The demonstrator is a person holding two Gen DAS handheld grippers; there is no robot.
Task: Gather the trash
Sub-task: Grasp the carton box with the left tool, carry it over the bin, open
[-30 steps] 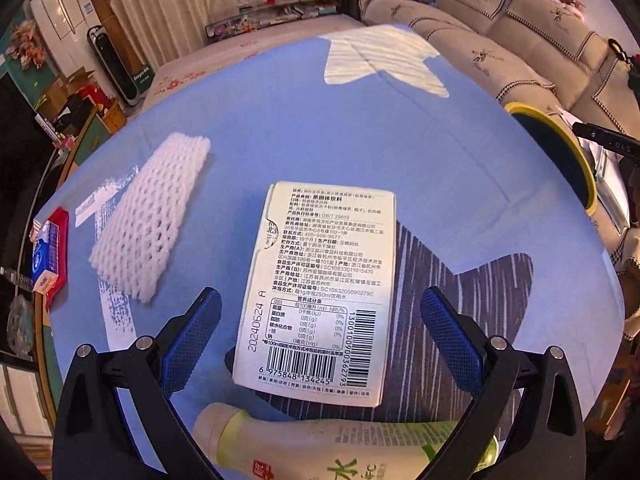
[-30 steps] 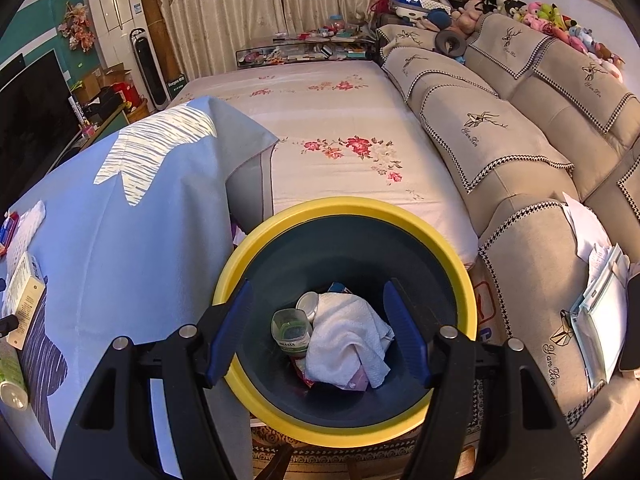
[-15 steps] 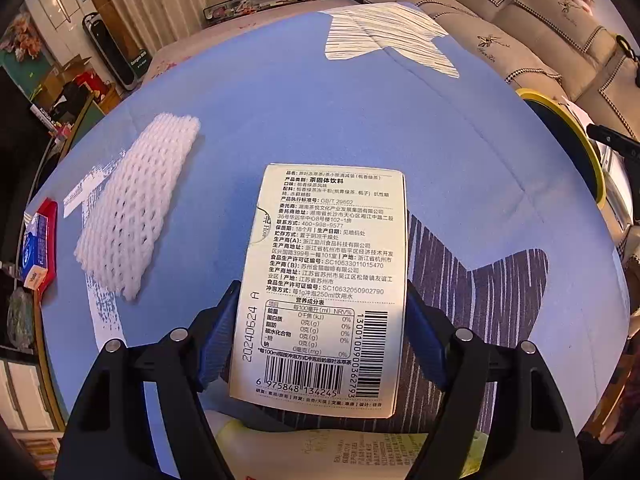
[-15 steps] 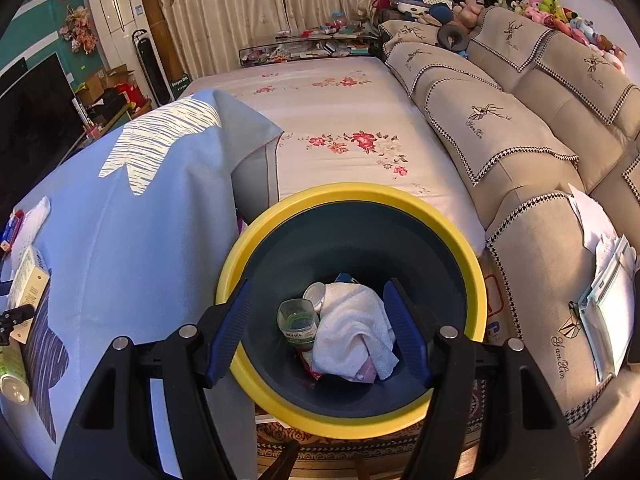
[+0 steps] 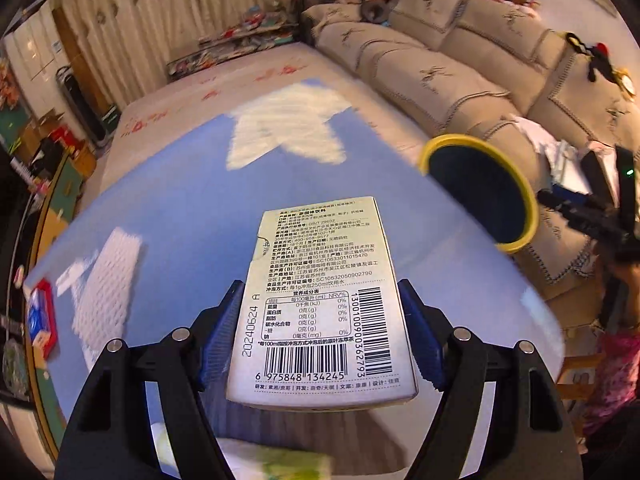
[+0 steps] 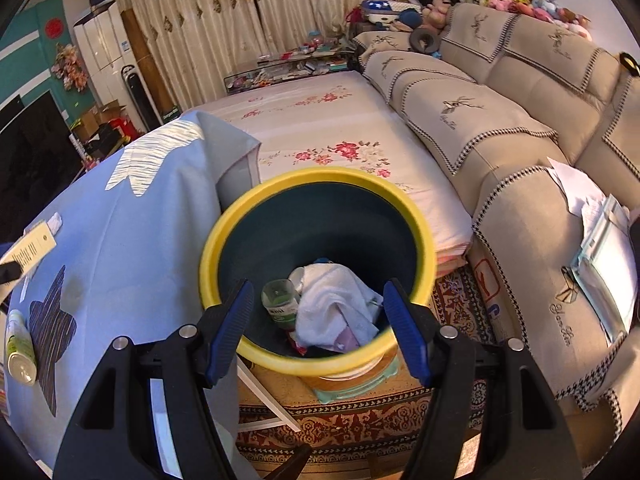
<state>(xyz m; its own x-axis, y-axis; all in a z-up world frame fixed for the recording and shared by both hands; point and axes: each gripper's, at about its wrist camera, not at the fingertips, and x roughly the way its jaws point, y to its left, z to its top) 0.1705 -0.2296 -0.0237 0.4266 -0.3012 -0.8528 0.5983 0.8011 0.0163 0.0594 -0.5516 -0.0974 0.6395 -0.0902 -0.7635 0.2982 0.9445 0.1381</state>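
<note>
The left hand-held gripper (image 5: 322, 336) clamps the printed tea-drink carton (image 5: 320, 300) between both blue pads, its jaws having just closed on it; the carton is clear of the blue-clothed worktop (image 5: 192, 184). A white foam net sleeve (image 5: 106, 288) lies on the cloth. The right hand-held gripper (image 6: 318, 332) stands open, empty, above the yellow-rimmed trash bin (image 6: 248, 216), which holds a white cloth (image 6: 332, 304) and a small bottle (image 6: 280, 304)
</note>
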